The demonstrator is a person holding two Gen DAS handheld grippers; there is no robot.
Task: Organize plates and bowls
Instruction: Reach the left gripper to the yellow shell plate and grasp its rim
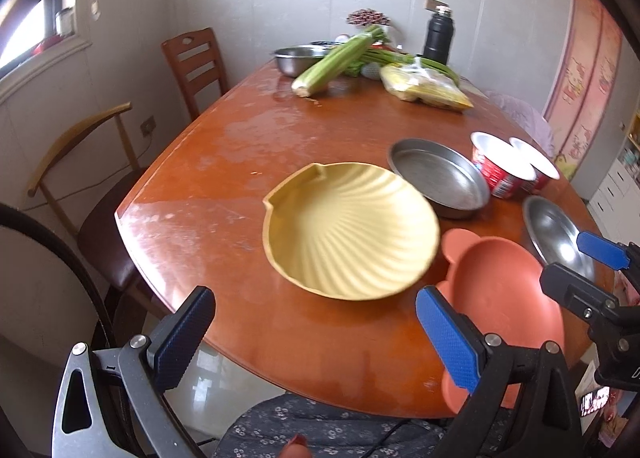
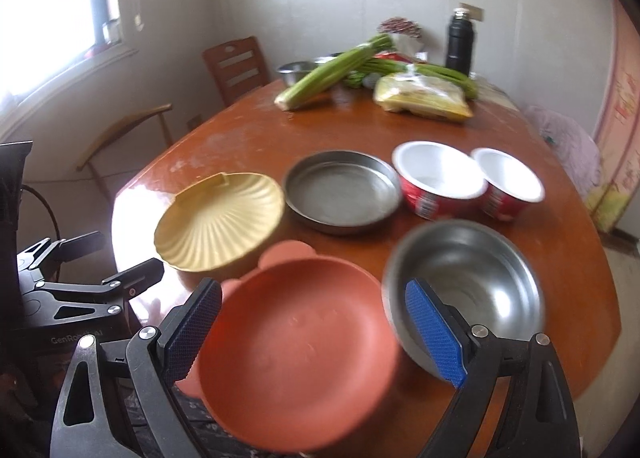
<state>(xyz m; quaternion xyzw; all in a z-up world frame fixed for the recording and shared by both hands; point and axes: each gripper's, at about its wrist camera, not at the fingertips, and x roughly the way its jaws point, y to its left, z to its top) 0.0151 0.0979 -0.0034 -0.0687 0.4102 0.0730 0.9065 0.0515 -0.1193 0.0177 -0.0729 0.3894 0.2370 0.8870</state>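
Hovering at the near left edge of the reddish-brown wooden table [image 1: 224,162], the left gripper [image 1: 316,332] has its two fingers spread wide apart and grips nothing. Just ahead of it, resting on the tabletop, lies the yellow shell-shaped plate [image 1: 348,230], ribbed and shallow, its notched hinge end pointing toward the far left. To the right of that plate and a little farther back sits the flat round metal pan [image 1: 438,182], its rim just beside the plate's rim; whether the two touch cannot be told. In front of the pan, at the near edge of the table, sits the terracotta plate with small ears [image 2: 296,358], overhanging the edge toward the person's dark floral clothing [image 1: 320,430]. The right gripper [image 2: 316,336] hangs over this plate with its fingers wide apart, one on each side of it, and closes on nothing. Right of the terracotta plate stands the steel bowl [image 2: 468,278], its rim close against the plate's. Behind it two red bowls with white insides [image 2: 438,180] stand side by side, touching. Far back on the table lie a celery bunch [image 1: 336,60], a bag of yellow food [image 1: 424,88], another steel basin [image 1: 298,58] and a black flask [image 1: 439,36].
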